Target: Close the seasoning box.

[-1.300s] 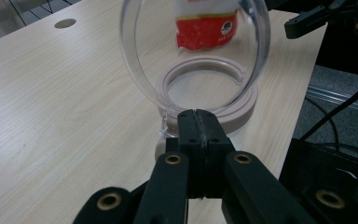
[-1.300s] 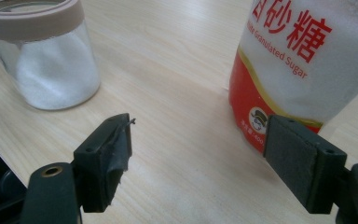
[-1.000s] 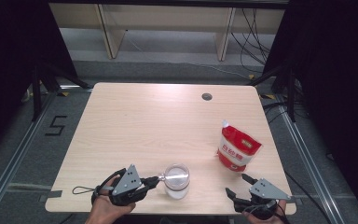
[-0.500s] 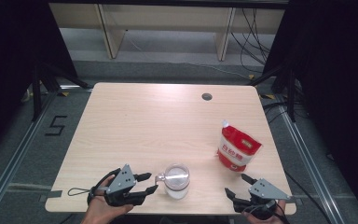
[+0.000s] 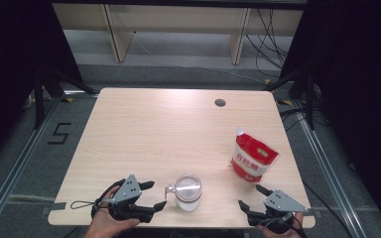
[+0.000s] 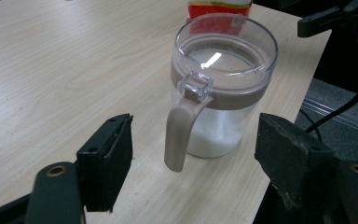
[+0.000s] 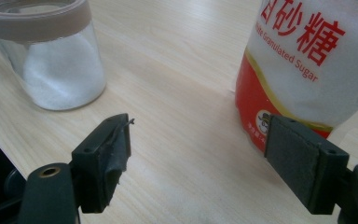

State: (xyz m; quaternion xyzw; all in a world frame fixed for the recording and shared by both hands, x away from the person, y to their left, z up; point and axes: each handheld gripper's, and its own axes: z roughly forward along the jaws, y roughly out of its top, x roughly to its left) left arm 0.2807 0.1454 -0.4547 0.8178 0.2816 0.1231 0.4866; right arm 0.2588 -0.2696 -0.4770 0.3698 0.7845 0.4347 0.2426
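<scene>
A clear glass jar (image 5: 188, 192) with a taupe lid band and handle stands near the table's front edge, partly filled with white sugar. In the left gripper view the jar (image 6: 221, 84) faces me, its handle (image 6: 182, 135) pointing between my jaws. My left gripper (image 5: 151, 195) is open, just left of the jar, apart from it. A red and white bag of granulated sugar (image 5: 252, 158) stands upright at the right. My right gripper (image 5: 255, 197) is open below the bag (image 7: 307, 65), with nothing between its jaws. The jar (image 7: 46, 56) also appears at the upper left of the right gripper view.
The light wood table (image 5: 168, 129) has a round dark cable hole (image 5: 220, 102) at the back right. Its front edge lies right under both grippers. Shelving legs and cables stand on the floor beyond the far edge.
My left gripper has drawn back a little to the left, away from the jar's handle. The right gripper, jar and bag have stayed put.
</scene>
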